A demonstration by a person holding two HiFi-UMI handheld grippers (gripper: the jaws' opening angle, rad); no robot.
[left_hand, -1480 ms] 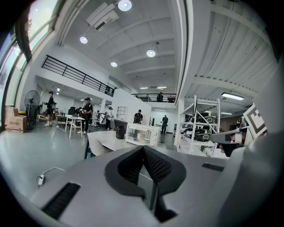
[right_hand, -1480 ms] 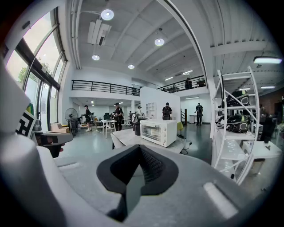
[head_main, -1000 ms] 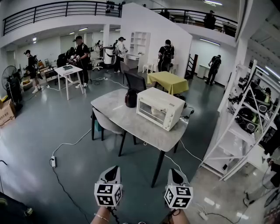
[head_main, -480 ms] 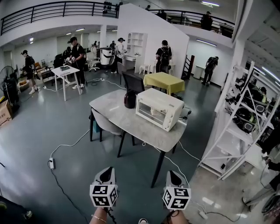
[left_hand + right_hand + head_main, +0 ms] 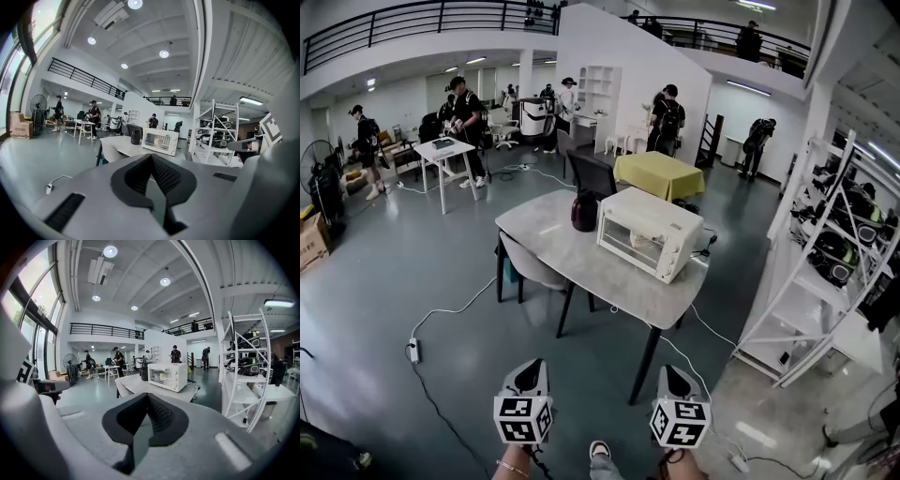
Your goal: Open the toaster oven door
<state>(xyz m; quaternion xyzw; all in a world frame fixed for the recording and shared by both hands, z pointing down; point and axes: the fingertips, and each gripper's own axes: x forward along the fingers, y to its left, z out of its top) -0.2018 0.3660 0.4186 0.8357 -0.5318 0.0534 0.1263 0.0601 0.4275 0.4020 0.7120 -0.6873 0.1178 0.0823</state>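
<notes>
On grey stone-look table (image 5: 572,267): white boxy toaster oven (image 5: 645,232), door closed
Left gripper (image 5: 534,367), right gripper (image 5: 675,373): jaws pressed together, empty, well short of table
Gripper views only: round ceiling lights (image 5: 164,281)
Room: glossy grey floor (image 5: 412,272)

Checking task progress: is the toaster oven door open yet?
No, the toaster oven door sits shut, flush with the oven's front.

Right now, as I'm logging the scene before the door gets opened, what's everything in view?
Table: one, grey top, mid-floor.
Oven: one, white, on the table, door shut.
Jug: one, dark, left of the oven.
Pale chair: one, at the table's left.
Black chair: one, behind the table.
Yellow table: one, behind the oven.
Rack: one, white, right.
Fan: one, black, far left.
People: several, dark clothes, background.
Grippers: two, grey, bottom; left gripper and right gripper shut, empty.
</notes>
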